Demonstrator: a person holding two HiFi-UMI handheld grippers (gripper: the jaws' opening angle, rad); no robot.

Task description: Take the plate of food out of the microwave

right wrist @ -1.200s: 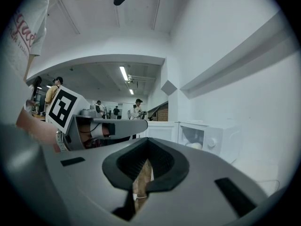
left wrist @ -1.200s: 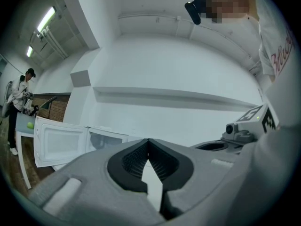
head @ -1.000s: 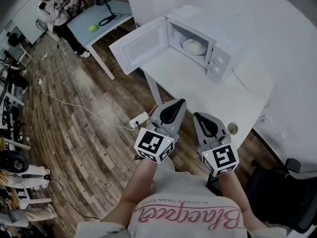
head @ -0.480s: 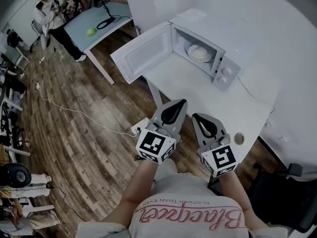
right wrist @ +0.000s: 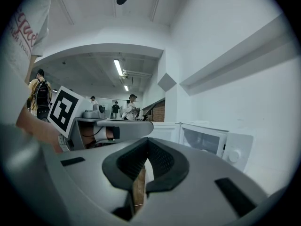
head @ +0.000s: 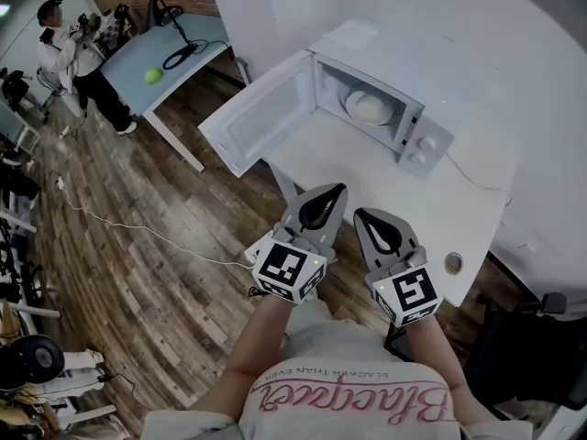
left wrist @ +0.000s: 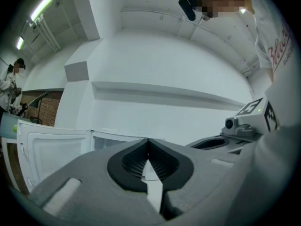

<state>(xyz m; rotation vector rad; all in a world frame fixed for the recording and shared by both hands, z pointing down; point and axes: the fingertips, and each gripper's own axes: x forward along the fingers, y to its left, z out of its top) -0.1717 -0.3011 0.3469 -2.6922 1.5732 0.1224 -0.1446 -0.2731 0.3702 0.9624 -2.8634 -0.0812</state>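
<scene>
**Q:** Claw status, left first?

**Op:** On the left gripper (left wrist: pixel 147 140) I read the jaws clenched, tips meeting, nothing between them. It points level at the white wall. The open microwave door (left wrist: pixel 51 152) sits low on its left.

**Q:** And the right?

**Op:** The right gripper (right wrist: pixel 148 139) is the same: jaws closed tip to tip and empty. In the head view I see the pair side by side, close but apart. I hold them in front of my torso, with the tips at the near edge of the white table (head: pixel 367 177).

**Q:** Where is the plate?

**Op:** The plate of food (head: pixel 370 108) is inside the microwave (head: pixel 422 140), on the cavity floor. It is a pale mound on a white dish. The microwave stands at the far side of the table, by the wall, and its door is swung wide open to the left. Both grippers are well apart from it, with bare tabletop between.

**Q:** Anything else on that table?

**Op:** One small round object (head: pixel 453 263) near the right front corner. I cannot tell what it is.

**Q:** Surroundings?

**Op:** There is a wood-plank floor (head: pixel 138 264) on the left. Farther off, a second table (head: pixel 197 44) carries a green ball (head: pixel 152 76), and a person (head: pixel 69 53) stands beside it.
</scene>
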